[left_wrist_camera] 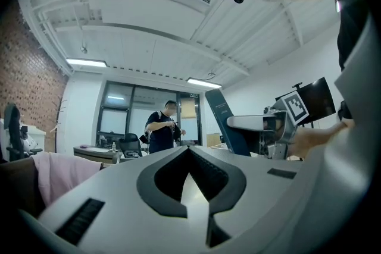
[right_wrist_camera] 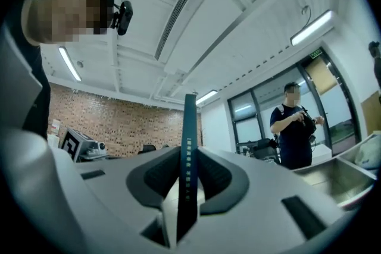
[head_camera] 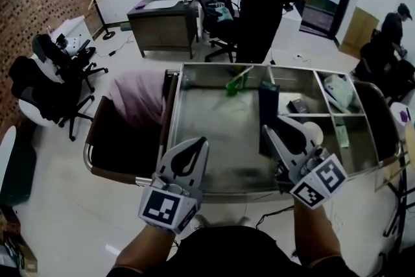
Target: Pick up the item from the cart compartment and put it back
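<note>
A thin dark teal box (head_camera: 268,104) stands upright over the big compartment of the steel cart (head_camera: 207,133), next to the divider. My right gripper (head_camera: 270,130) is shut on its lower edge. In the right gripper view the box (right_wrist_camera: 189,140) rises edge-on between the pads of that gripper (right_wrist_camera: 189,174). My left gripper (head_camera: 197,143) hovers over the cart's near left part, shut and holding nothing. In the left gripper view the tips of the left gripper (left_wrist_camera: 189,149) meet, and the box (left_wrist_camera: 228,127) shows to the right.
A green item (head_camera: 236,82) lies at the back of the big compartment. The small right compartments hold a white bag (head_camera: 338,88), a dark object (head_camera: 298,105) and a card (head_camera: 342,136). A brown chair with pink cloth (head_camera: 133,97) stands left of the cart. A person (head_camera: 262,3) stands behind it.
</note>
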Tool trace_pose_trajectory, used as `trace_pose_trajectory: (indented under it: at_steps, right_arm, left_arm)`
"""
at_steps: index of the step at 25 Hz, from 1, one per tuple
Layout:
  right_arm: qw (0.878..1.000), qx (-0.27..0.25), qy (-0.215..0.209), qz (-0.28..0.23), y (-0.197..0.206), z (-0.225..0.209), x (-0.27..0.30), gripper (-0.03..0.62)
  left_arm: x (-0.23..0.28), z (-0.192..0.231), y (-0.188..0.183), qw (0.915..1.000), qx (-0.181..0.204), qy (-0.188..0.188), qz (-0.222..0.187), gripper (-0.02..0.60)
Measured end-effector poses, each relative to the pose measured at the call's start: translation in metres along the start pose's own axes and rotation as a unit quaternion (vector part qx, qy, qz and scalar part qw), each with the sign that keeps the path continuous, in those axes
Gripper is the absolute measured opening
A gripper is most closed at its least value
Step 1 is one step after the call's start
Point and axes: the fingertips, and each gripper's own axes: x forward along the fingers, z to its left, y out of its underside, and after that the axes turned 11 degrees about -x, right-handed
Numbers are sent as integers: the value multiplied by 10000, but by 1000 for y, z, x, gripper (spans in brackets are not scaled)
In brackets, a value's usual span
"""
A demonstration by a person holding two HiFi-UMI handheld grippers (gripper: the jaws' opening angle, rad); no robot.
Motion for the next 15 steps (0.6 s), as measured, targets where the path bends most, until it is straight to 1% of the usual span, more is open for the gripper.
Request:
trace_pose_trajectory:
  at_steps: [6, 10, 13, 15]
  right_arm:
    - [9992, 241, 233, -214, -6, 4, -41, 104]
    - [9993, 166, 318, -127, 1, 13, -53, 104]
    - [9992, -2, 373, -152, 2, 14, -52, 104]
    - [9991, -18, 392, -157, 2, 13, -52, 104]
  left_arm:
    - [4, -3, -1, 10000, 9, 47, 7, 0]
    - [6, -9, 0, 9999, 32, 98, 32, 0]
    - [6, -11, 0, 9999, 25, 118, 44, 0]
    - [6, -11, 1, 9999, 26, 128, 47, 0]
